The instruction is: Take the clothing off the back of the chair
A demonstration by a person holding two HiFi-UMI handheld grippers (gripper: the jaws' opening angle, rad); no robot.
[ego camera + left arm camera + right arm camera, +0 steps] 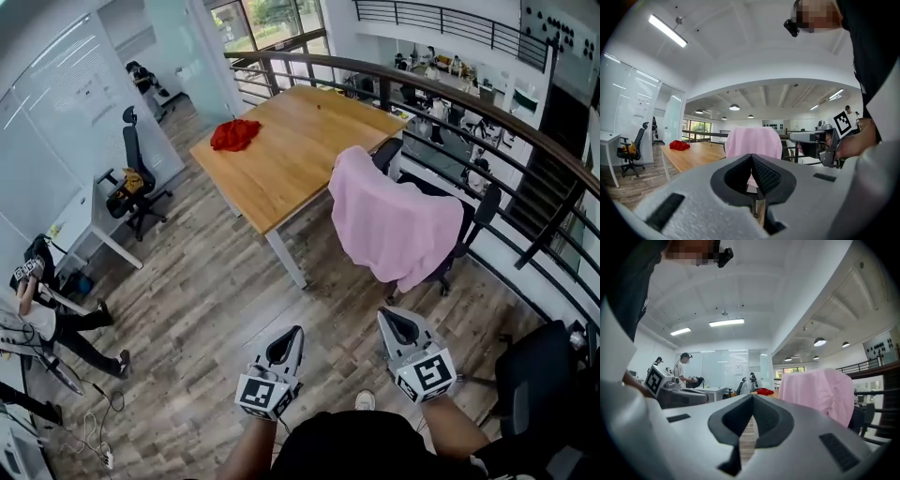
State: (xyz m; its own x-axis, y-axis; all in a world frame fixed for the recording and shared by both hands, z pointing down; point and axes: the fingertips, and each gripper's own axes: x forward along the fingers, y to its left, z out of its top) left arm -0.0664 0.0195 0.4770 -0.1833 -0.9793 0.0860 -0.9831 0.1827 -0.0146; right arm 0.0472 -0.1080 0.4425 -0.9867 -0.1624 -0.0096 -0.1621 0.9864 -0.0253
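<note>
The approach is judged in hand: the pink clothing [394,225] is draped over the chair [476,217] at one o'clock. The left gripper [289,345] and right gripper [397,328] are closed, empty; opening is needed next.

I count two tongs, the left gripper [296,334] and the right gripper [385,318]; one wooden table [300,164] at twelve o'clock; one pink garment [394,225] at one; one red cloth [234,134] at eleven; at least three black office chairs [136,173]; one person [47,314] at nine.
</note>
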